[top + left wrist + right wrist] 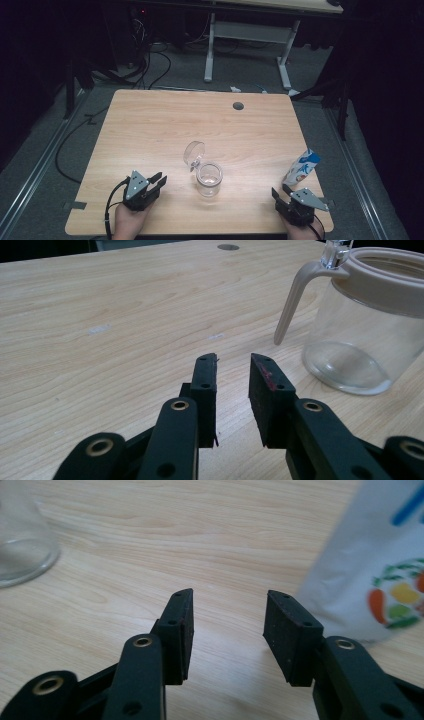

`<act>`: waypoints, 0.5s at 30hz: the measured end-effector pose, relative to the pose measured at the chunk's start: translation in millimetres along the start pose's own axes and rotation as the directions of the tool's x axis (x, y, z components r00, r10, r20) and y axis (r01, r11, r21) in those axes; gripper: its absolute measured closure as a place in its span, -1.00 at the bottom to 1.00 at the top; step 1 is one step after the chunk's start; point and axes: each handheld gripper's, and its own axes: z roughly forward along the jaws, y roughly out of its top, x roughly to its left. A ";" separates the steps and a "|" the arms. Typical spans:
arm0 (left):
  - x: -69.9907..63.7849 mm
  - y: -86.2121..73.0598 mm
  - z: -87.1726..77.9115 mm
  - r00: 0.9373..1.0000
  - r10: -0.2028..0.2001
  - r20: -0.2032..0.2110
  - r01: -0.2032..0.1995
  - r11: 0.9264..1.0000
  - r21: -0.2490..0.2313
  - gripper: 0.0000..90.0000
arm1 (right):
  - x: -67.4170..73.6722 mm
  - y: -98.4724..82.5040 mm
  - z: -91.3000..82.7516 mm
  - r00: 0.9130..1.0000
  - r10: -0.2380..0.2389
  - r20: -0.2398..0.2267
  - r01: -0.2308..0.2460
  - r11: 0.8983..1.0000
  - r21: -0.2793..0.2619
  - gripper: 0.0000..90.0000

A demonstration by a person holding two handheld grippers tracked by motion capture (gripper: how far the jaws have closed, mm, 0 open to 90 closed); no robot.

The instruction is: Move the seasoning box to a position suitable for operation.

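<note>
High view: white printed pouch (302, 167) stands upright just beyond right claw (281, 194), nearer than left claw (159, 180); both part-open, empty.

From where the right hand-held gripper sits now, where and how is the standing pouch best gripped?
Probably across the pouch's lower body, coming in level from the near side, where the open right hand-held gripper already sits. The pouch stands leaning near the table's right edge, and it looks soft, so a low, gentle pinch across its flat faces seems less likely to tip it.
</note>
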 end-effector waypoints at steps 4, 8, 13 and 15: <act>-1.1 -0.2 2.3 1.000 0.001 0.003 -0.001 1.000 0.005 0.62 | -10.9 -2.1 -4.5 0.998 0.035 0.046 -0.035 0.999 0.000 0.06; -1.9 -0.5 2.7 1.000 0.004 0.003 -0.004 1.000 0.007 0.62 | -15.2 -2.2 -6.3 0.995 0.046 0.086 -0.046 0.999 -0.005 -0.05; -1.8 -1.4 2.5 1.000 0.002 0.001 -0.002 1.000 0.008 0.62 | -20.4 -1.3 -6.3 0.991 0.073 0.111 -0.073 0.997 -0.008 -0.23; -1.4 -1.9 2.2 1.000 -0.001 0.000 0.001 1.000 0.008 0.62 | -22.6 -0.4 -5.1 0.989 0.083 0.125 -0.083 0.997 -0.007 -0.36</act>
